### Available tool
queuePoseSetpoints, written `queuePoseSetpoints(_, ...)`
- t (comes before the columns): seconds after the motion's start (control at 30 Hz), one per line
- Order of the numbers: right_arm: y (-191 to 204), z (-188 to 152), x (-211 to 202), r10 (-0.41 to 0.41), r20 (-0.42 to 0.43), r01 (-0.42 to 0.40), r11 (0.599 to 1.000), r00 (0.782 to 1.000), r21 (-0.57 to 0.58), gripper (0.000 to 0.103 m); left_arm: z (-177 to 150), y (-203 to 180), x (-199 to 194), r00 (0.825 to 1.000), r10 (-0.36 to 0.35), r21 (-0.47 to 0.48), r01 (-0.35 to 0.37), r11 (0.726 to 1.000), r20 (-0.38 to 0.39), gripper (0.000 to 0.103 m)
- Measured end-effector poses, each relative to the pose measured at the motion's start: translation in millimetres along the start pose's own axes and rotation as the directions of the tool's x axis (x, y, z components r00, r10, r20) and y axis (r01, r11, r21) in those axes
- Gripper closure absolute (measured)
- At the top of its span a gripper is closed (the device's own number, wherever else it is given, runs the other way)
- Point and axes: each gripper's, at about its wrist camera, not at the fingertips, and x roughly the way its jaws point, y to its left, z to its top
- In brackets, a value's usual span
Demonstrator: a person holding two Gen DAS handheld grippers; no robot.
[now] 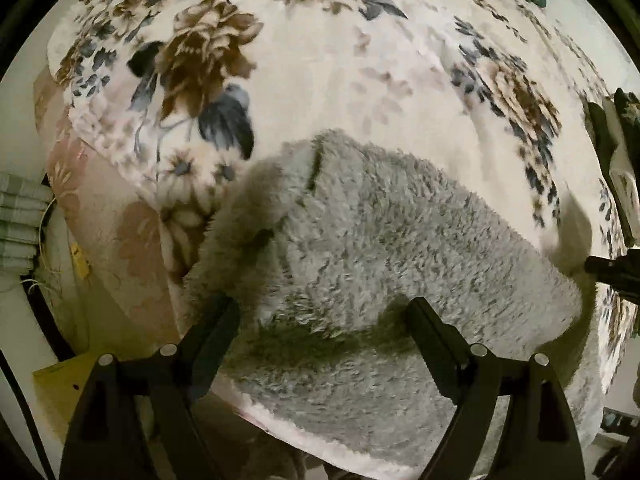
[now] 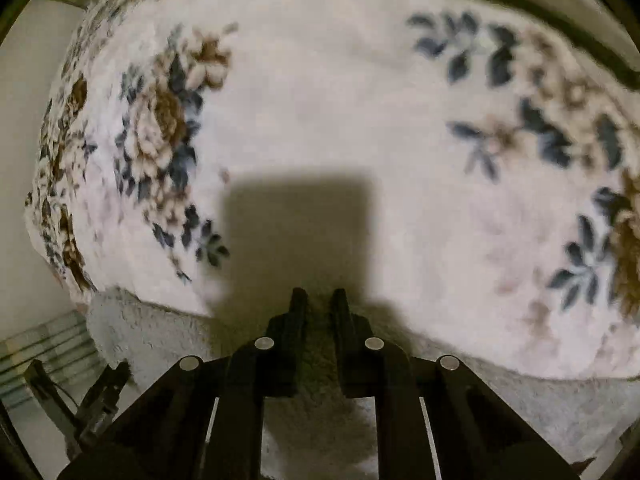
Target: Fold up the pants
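Two tools hover over the grey fleecy pants [image 1: 400, 240] lying on the floral blanket [image 1: 320, 60]: the left hand-held gripper [image 1: 320, 312] gapes wide and empty at 6 o'clock, while the right hand-held gripper [image 2: 319, 296] is nearly closed, its grasp unclear.

A plush cream blanket printed with brown flowers and slate-blue leaves [image 1: 328, 52] covers the broad surface, lit from above so a hard square shadow [image 2: 296, 232] falls across its pale middle. At its left edge lie a stack of green-checked folded cloth [image 1: 18, 220] and a yellow card [image 1: 60, 384], with pale floor [image 2: 24, 128] beyond.
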Motion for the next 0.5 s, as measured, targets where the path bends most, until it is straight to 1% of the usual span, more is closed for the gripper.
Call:
queuePoseSetpoints(0.03,-14.9,-10.8,-7.9,0.031,-0.006,-0.031,0.999,0.999,0.021,0.074,0.4,-1.5,-1.5,1.0,-0.003,0.003,0.003,1.0,-0.001,0.018)
queuePoseSetpoints(0.07,-23.5,-24.2,-12.6,0.069,0.018,-0.07,0.997,0.997,0.043,0.065,1.2,-3.1,-5.3,1.0,-0.004,0.013,0.004,1.0,0.005,0.018)
queuePoseSetpoints(0.1,-30.7,-26.8,-23.9,0.109,0.056,-0.112,0.992,0.992,0.063,0.042,1.9,-4.2,-9.3,1.0,-0.002,0.023,0.002,1.0,0.017,0.018)
queuePoseSetpoints(0.13,-38.2,-29.1,-33.8,0.128,0.093,-0.136,0.988,0.987,0.079,0.022,2.9,-6.1,-13.5,0.999,0.002,0.036,-0.004,0.999,0.035,0.018)
queuePoseSetpoints(0.17,-46.2,-30.2,-39.1,0.127,0.114,-0.138,0.986,0.985,0.095,0.018,4.3,-8.2,-15.6,0.999,0.008,0.045,-0.01,0.999,0.044,0.018)
queuePoseSetpoints(0.2,-51.5,-30.9,-37.0,0.12,0.102,-0.131,0.986,0.987,0.101,0.018,5.4,-10.7,-16.8,0.999,0.01,0.05,-0.013,0.999,0.048,0.018)
queuePoseSetpoints(0.27,-54.7,-27.8,-17.6,0.099,0.028,-0.101,0.989,0.995,0.108,0.018,8.1,-16.7,-14.9,0.999,0.016,0.055,-0.018,0.998,0.046,0.017)
queuePoseSetpoints(0.3,-53.9,-26.9,-3.8,0.091,-0.019,-0.089,0.992,0.996,0.091,0.022,9.5,-19.4,-13.2,0.999,0.022,0.058,-0.024,0.998,0.042,0.018)
queuePoseSetpoints(0.33,-46.1,-28.4,8.2,0.065,-0.044,-0.063,0.997,0.997,0.048,0.063,10.9,-20.5,-11.2,0.999,0.026,0.063,-0.028,0.998,0.041,0.018)
queuePoseSetpoints(0.37,-41.7,-29.7,12.9,0.017,-0.05,-0.017,1.0,0.999,0.006,0.096,11.2,-23.9,-10.3,0.998,0.031,0.072,-0.034,0.997,0.045,0.018)
queuePoseSetpoints(0.4,-42.2,-30.3,4.7,-0.027,0.016,0.027,1.0,1.0,-0.002,0.092,12.1,-27.1,-10.6,0.998,0.04,0.083,-0.045,0.996,0.053,0.018)
queuePoseSetpoints(0.43,-45.1,-29.7,-1.7,-0.019,0.064,0.018,1.0,0.998,0.017,0.092,13.0,-30.8,-11.5,0.996,0.053,0.097,-0.059,0.994,0.067,0.018)
queuePoseSetpoints(0.47,-53.4,-29.5,-8.9,0.003,0.098,-0.008,0.999,0.995,0.049,0.092,13.7,-33.0,-12.0,0.995,0.062,0.105,-0.07,0.992,0.075,0.018)
queuePoseSetpoints(0.5,-63.0,-30.4,-12.5,0.032,0.107,-0.041,0.996,0.994,0.084,0.091,14.2,-35.4,-13.4,0.994,0.073,0.115,-0.082,0.99,0.082,0.018)
